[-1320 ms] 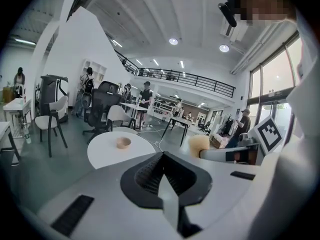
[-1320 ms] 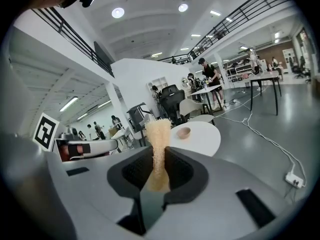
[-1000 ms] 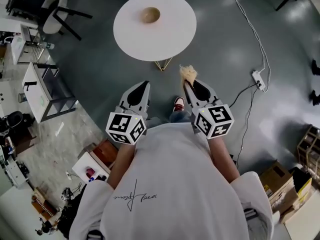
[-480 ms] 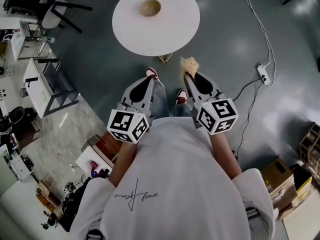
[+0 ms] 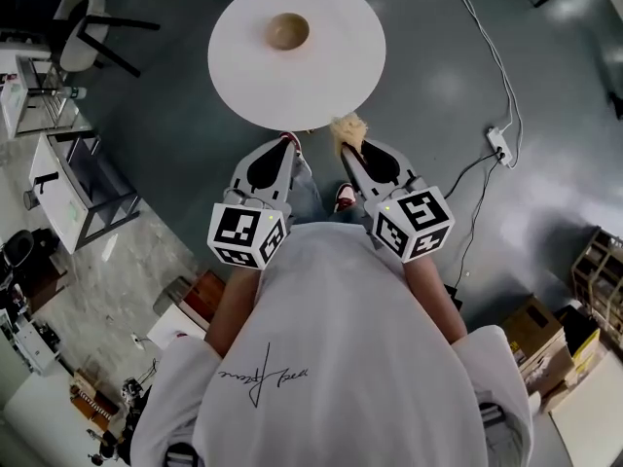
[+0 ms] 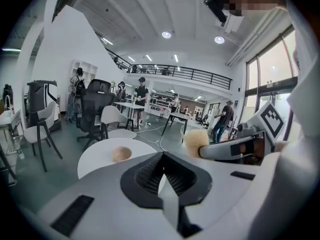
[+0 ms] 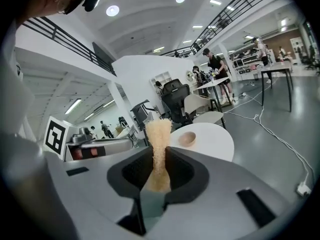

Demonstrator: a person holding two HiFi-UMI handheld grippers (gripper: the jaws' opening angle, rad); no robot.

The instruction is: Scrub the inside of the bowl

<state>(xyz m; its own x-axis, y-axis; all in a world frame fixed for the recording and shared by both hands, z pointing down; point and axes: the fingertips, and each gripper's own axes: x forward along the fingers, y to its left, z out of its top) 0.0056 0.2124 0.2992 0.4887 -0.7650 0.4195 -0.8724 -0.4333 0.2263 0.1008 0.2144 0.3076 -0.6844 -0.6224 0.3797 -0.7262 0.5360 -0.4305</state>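
Note:
A small wooden bowl (image 5: 288, 31) sits on a round white table (image 5: 331, 76), toward its far side; it also shows as the bowl (image 6: 121, 154) in the left gripper view and the bowl (image 7: 187, 138) in the right gripper view. My right gripper (image 5: 345, 151) is shut on a tan fibrous scrubber (image 5: 347, 129), whose tuft (image 7: 159, 134) sticks up between the jaws. My left gripper (image 5: 284, 148) is shut with nothing in it. Both grippers hover just short of the table's near edge, side by side.
A power strip (image 5: 499, 145) with a white cable lies on the grey floor to the right. Office chairs (image 5: 83, 17) and shelving (image 5: 58, 178) stand at the left. Cardboard boxes (image 5: 540, 334) sit at the lower right. People stand at desks far off in both gripper views.
Both grippers and the person have moved forward toward the round table; the table's edge now lies just ahead of the jaw tips. The scrubber stays gripped.

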